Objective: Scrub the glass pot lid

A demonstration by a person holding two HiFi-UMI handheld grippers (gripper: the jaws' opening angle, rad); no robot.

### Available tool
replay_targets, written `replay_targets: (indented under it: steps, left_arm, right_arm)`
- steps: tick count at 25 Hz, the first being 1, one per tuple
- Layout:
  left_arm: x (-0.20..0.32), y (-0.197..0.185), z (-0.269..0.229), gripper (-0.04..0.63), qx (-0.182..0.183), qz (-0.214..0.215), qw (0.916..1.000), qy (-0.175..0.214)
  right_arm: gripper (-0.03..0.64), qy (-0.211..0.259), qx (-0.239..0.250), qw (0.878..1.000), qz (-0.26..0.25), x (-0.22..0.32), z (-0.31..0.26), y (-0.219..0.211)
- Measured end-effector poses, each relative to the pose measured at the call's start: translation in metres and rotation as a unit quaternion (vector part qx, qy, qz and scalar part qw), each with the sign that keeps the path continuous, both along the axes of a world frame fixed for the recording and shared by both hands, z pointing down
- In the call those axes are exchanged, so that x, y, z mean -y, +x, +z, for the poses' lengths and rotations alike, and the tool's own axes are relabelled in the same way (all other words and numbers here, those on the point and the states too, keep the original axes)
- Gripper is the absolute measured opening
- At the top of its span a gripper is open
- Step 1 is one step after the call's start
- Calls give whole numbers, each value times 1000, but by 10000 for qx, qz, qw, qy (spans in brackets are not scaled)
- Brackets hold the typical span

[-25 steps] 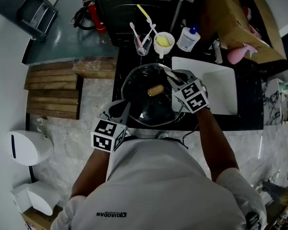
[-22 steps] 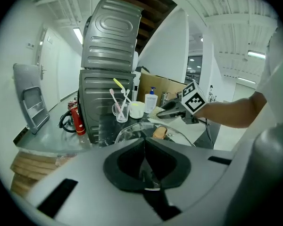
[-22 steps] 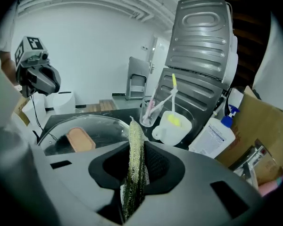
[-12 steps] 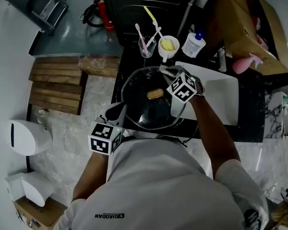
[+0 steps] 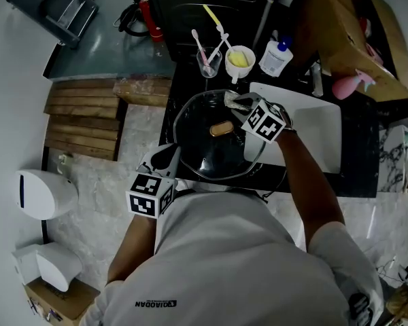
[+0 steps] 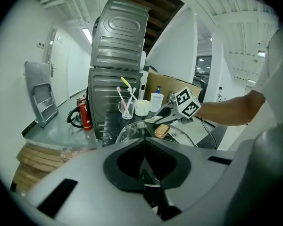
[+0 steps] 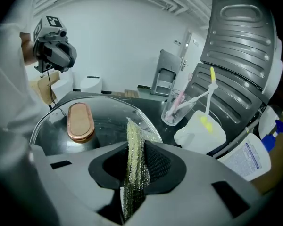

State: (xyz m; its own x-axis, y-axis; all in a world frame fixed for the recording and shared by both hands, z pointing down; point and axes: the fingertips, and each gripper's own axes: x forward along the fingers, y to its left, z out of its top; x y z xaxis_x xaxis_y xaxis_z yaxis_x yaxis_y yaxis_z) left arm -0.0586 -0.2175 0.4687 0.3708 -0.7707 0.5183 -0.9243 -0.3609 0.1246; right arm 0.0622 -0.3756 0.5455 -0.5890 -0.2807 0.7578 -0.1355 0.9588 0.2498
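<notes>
Two tools work one round glass pot lid (image 5: 211,156), which lies on the black worktop (image 5: 357,170) straight in front of the person, just beside a white board (image 5: 313,124) on its right.

The left tool (image 5: 168,156) sits at the lid's near-left rim. In the left gripper view its jaws are together, and a thin bright edge shows between them, so it looks pinched on the rim as an anchor. The right tool (image 5: 236,102) is at the far-right rim, jaws clamped on a yellow-green mesh scrubbing cloth (image 7: 134,154) that stands up between them. The cloth's free end points down toward the glass.

Step in hand, by my read: wiping the far edge of the lid.
- Keep the left grip firm so the lid does not spin or skate.
- Press the cloth flat on the glass, not its edge only.
- Sweep along the rim in arcs, then work inward round the handle.
- Do not bump the clear cup of toothbrushes (image 5: 205,63) or the white cup (image 5: 238,58) just beyond the rim.

The lid sits dome side up, handle on top, roughly level. Being round, it has no long axis of its own. Its oval copper-coloured handle (image 5: 221,128) has one, running across the person left to right, with the right end slightly farther away, toward the right tool.
</notes>
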Motion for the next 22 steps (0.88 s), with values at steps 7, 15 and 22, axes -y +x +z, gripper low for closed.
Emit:
replay_targets:
  steps: [7,15,22]
  left_arm:
    - [4,8,-2,18,-29,265,9996,33]
    - [3,11,-3,18,-57,573,9983,37]
    - [-3,9,-1,18,-74,846,9964,-20]
  right_arm:
    - [94,-77,133,9999,-46,-21,-4,9]
    - [94,-124,237,9995,147,-46,-8,19]
    - [94,-143,333,9973,634,-61,-11,31]
